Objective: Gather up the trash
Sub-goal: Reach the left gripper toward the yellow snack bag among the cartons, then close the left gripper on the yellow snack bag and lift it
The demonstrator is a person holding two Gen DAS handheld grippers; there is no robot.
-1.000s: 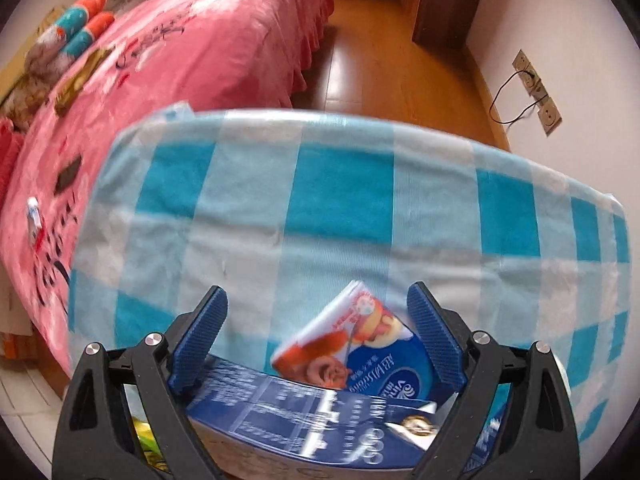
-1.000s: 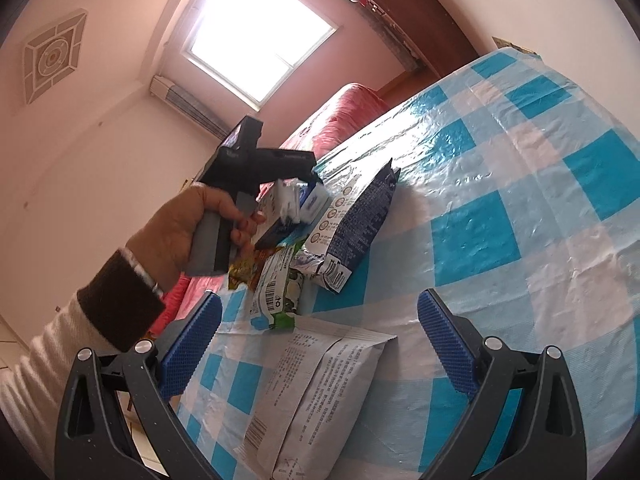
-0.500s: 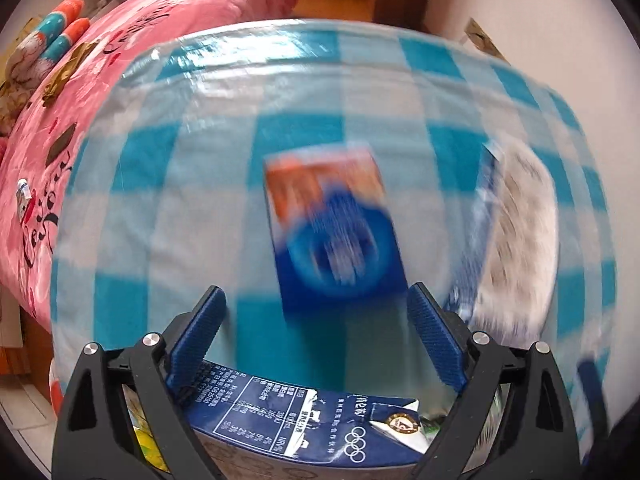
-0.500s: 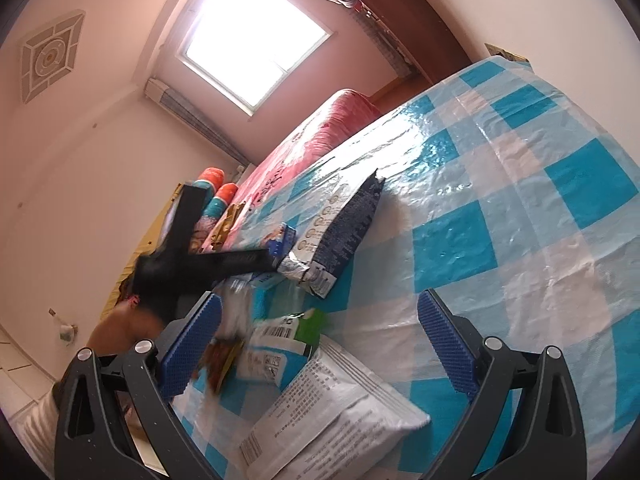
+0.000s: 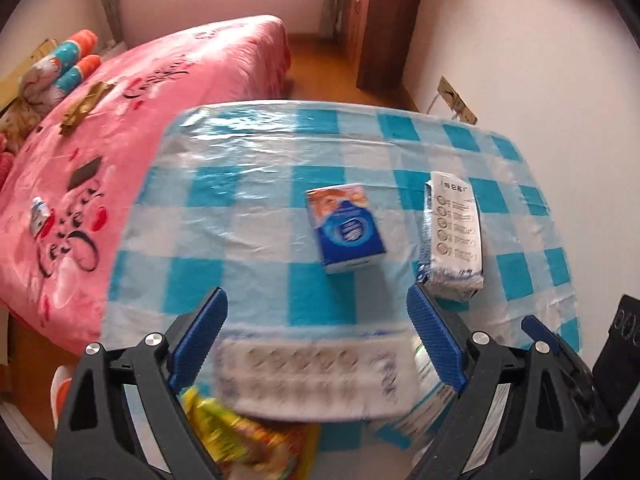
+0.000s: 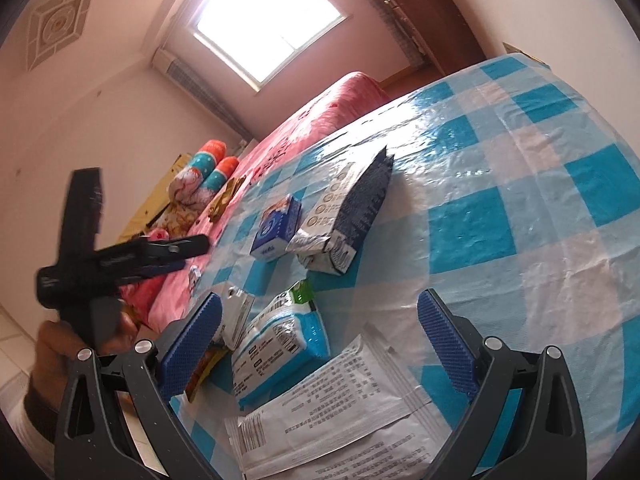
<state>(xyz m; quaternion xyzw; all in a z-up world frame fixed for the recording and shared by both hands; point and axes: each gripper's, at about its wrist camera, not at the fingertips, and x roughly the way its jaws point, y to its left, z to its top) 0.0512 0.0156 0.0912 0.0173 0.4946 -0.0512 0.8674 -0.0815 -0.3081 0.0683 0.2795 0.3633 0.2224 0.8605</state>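
My left gripper (image 5: 318,336) is open and holds nothing; a blurred white carton (image 5: 304,380) and a yellow-green wrapper (image 5: 248,440) lie below it. Beyond its fingers, a small blue box (image 5: 346,228) lies flat on the checked tablecloth (image 5: 248,208), with a silver and dark pouch (image 5: 454,236) to its right. My right gripper (image 6: 320,340) is open too, low over a white-blue pack (image 6: 276,344) and a large white sachet (image 6: 344,412). The right wrist view also shows the blue box (image 6: 276,224), the pouch (image 6: 348,220) and the left gripper (image 6: 120,256) held in a hand (image 6: 80,332) at the left.
A bed with a pink cover (image 5: 120,120) stands close along the table's left side, with bolsters (image 5: 72,60) and small items on it. A white wall (image 5: 540,100) with a socket runs along the right. A wooden wardrobe (image 5: 380,20) stands at the back.
The small blue box, tilted between the left fingers a second ago, now lies flat on the cloth. The left gripper has drawn back and up from it. The right gripper has barely moved.
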